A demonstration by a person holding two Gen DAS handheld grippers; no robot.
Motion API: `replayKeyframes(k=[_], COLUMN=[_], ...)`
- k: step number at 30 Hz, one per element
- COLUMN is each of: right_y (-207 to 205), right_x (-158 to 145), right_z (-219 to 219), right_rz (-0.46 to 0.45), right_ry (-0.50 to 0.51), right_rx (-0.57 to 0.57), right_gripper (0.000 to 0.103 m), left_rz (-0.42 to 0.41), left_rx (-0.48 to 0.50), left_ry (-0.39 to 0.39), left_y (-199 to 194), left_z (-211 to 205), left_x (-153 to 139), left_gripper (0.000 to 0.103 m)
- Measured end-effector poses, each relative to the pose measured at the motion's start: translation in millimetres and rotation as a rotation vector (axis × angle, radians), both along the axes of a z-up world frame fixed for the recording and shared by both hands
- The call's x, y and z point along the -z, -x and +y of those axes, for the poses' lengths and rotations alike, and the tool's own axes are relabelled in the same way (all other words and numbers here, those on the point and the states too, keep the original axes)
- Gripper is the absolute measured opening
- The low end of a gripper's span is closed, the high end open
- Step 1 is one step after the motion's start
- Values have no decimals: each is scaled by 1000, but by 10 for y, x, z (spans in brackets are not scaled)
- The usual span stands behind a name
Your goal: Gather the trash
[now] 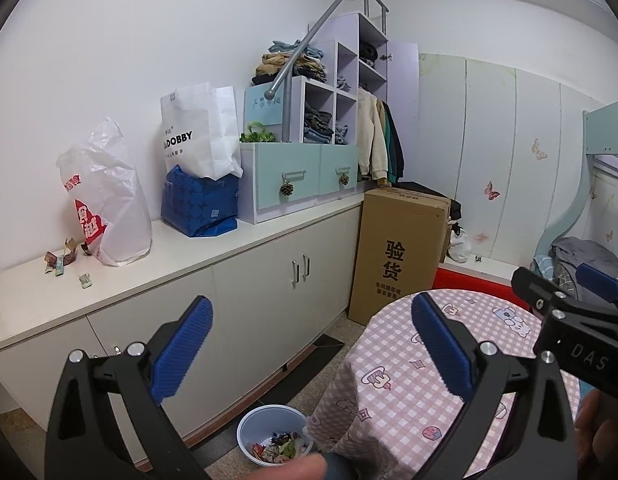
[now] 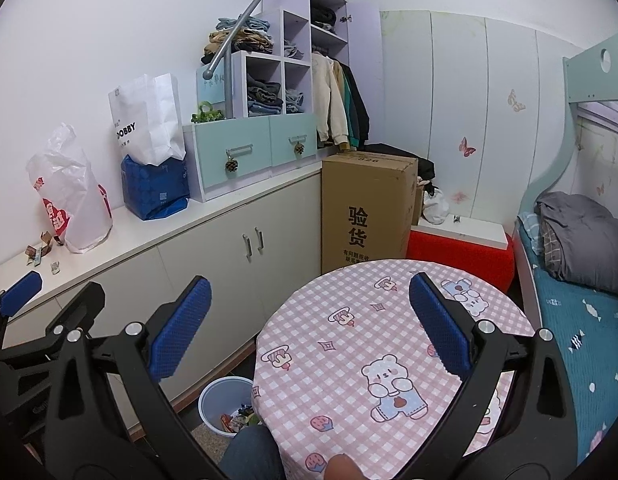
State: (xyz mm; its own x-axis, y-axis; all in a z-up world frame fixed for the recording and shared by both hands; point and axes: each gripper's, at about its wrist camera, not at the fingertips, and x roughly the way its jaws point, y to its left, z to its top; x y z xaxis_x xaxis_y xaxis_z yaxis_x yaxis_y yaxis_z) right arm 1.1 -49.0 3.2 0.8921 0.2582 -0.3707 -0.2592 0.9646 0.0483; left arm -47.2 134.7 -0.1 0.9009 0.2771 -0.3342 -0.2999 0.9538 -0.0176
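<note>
Several crumpled wrappers (image 1: 65,262) (image 2: 39,254) lie on the white cabinet top (image 1: 189,246) at the far left, beside a white plastic bag. A white bin (image 1: 273,438) (image 2: 225,404) with colourful wrappers inside stands on the floor between the cabinet and the round table (image 1: 409,380) (image 2: 369,352). My left gripper (image 1: 311,348) is open and empty, held in the air above the bin. My right gripper (image 2: 309,320) is open and empty over the table's pink checked cloth. Each gripper shows at the edge of the other's view.
A white plastic bag (image 1: 109,200), a white paper bag (image 1: 197,132) on a blue bag, and a drawer-and-shelf unit (image 1: 305,152) crowd the cabinet top. A tall cardboard box (image 1: 397,252) stands beyond the table. A bed (image 2: 581,280) lies on the right. A person's knee (image 2: 253,456) is below.
</note>
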Motion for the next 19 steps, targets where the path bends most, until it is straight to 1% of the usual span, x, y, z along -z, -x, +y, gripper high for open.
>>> replayKeyframes(k=[9, 11, 19], right_y=[-37, -67, -89], right_x=[9, 27, 45], right_z=[21, 33, 20], right_rz=[6, 9, 9], right_ry=[-1, -3, -7], right_rx=[-3, -4, -4], right_gripper=[97, 97, 97], left_rz=[-15, -11, 2], left_rx=[0, 1, -2], left_ry=[-11, -19, -10], left_y=[-7, -34, -97], left_z=[-19, -22, -31], left_x=[6, 6, 6], left_gripper=[98, 98, 98])
